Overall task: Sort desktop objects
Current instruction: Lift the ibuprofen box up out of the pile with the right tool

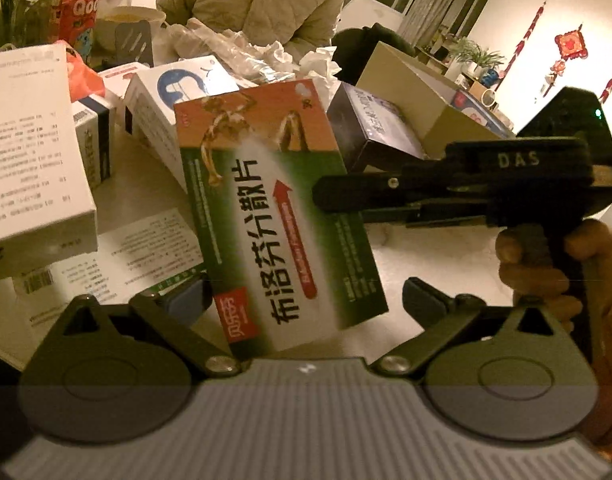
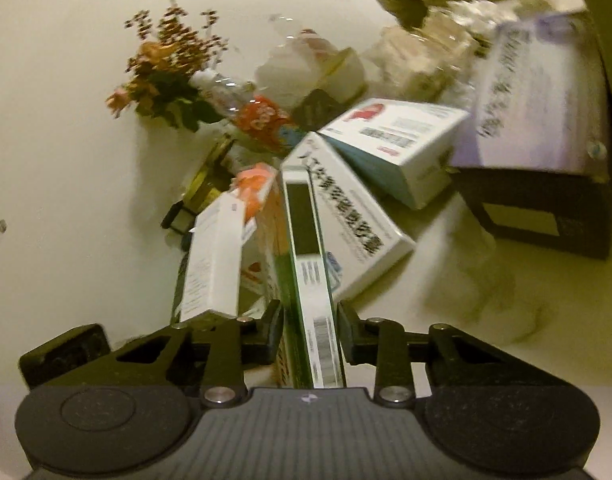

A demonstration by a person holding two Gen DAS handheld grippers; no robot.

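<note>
From the left wrist, one green and orange medicine box (image 1: 282,216) stands tilted in the middle, its near end between the wide-spread fingers of the left gripper (image 1: 306,300). The left pad (image 1: 186,300) sits beside the box edge, the right pad (image 1: 421,296) is well apart from it, so this gripper is released. The right gripper (image 1: 325,196) reaches in from the right, held by one hand (image 1: 545,268), its tips at the box's right edge. Behind lie one tall white box (image 1: 34,152) at far left, one white box with a blue logo (image 1: 178,92), one dark box (image 1: 369,124) and one open cardboard carton (image 1: 409,88). One printed leaflet (image 1: 138,252) lies flat on the table (image 1: 425,256).

From the right wrist, the right gripper (image 2: 309,332) is clenched on the green and orange medicine box (image 2: 309,280), seen edge-on, both pads against its sides. Two white boxes (image 2: 357,216) (image 2: 401,148) lie beyond, one narrow white box (image 2: 214,256) to the left, one bunch of flowers (image 2: 166,64) far left.
</note>
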